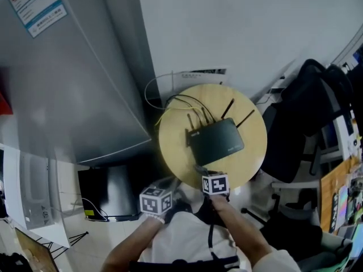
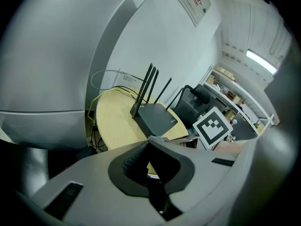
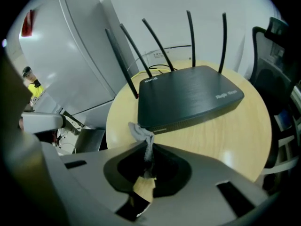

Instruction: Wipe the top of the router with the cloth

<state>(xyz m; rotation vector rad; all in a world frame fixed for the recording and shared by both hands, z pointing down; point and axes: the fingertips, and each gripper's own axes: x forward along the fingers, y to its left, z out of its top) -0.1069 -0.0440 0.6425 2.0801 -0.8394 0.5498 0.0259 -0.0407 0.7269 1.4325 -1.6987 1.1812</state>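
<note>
A black router (image 1: 216, 140) with several upright antennas lies on a round wooden table (image 1: 249, 157). In the right gripper view the router (image 3: 188, 95) fills the middle, just beyond the jaws. My right gripper (image 3: 146, 161) is shut on a small grey cloth (image 3: 140, 132), whose bunched end hangs at the router's near-left corner. From the head view the cloth (image 1: 199, 168) sits at the table's near edge, ahead of the right gripper (image 1: 204, 173). My left gripper (image 2: 146, 166) hovers off the table's near-left side, jaws together with nothing between them. The router (image 2: 157, 119) lies ahead of it.
A tall grey appliance (image 1: 74, 84) stands close on the table's left. A black office chair (image 1: 300, 123) is at the right. Yellow and black cables (image 1: 170, 103) loop behind the router toward the white wall. Shelves and clutter (image 1: 340, 197) lie at the far right.
</note>
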